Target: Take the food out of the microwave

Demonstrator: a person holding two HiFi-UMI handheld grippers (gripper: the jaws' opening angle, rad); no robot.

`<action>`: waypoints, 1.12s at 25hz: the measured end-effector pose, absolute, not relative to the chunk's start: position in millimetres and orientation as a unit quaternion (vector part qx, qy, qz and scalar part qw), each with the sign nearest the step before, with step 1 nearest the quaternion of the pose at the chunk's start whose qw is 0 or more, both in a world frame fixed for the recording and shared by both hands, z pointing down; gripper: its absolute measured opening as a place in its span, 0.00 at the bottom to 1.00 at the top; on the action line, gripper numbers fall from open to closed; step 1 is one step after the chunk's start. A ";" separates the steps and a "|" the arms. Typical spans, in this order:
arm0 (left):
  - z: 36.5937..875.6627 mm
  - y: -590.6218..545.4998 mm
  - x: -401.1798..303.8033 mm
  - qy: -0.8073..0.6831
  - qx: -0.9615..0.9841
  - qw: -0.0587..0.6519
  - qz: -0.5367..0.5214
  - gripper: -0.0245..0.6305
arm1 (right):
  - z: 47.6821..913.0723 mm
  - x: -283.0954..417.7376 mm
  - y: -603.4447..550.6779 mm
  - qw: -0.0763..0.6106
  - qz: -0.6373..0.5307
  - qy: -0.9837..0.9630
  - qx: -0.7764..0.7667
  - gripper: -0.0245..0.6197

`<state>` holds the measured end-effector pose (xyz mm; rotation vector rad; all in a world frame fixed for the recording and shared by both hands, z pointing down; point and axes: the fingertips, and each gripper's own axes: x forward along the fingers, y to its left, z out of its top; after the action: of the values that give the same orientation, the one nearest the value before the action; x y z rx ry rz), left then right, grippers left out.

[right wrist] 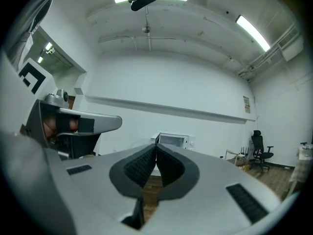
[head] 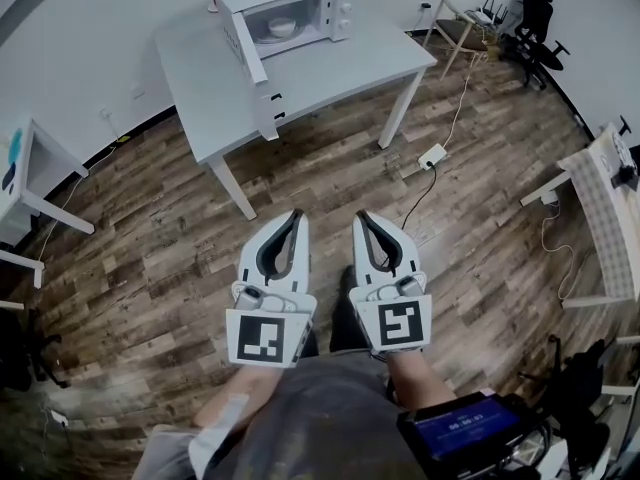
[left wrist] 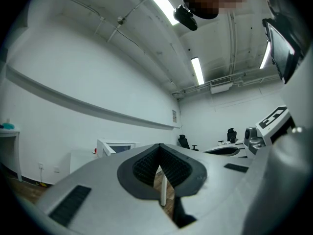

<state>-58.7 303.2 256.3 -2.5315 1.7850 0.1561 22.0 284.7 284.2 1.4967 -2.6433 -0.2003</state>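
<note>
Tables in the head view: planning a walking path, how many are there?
3: the grey table ahead, a white table at the left edge, a cloth-covered table at the right edge. Others may be out of frame.

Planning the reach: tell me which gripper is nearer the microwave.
Left, narrowly. The left gripper sits almost straight below the microwave in the head view; the right gripper lies beside it, further right. Both are far off.
</note>
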 end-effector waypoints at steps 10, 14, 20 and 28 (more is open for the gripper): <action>247.6 238.2 -41.4 0.591 -0.806 0.036 0.029 0.05 | 278.7 37.8 208.8 0.024 -0.059 -0.877 0.476 0.05; 247.0 213.0 -27.0 0.592 -0.804 0.039 0.028 0.05 | 280.7 52.9 183.0 0.025 -0.050 -0.879 0.474 0.05; 245.2 171.8 -8.2 0.600 -0.799 0.044 0.025 0.05 | 276.4 72.7 142.8 0.018 -0.054 -0.883 0.466 0.05; 237.1 140.0 15.9 0.609 -0.791 0.051 0.017 0.05 | 272.2 96.5 106.8 0.007 -0.049 -0.892 0.449 0.05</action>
<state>15.9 140.0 237.1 -2.4076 1.8537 0.0519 96.5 106.8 272.2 1.4054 -2.7907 -0.1541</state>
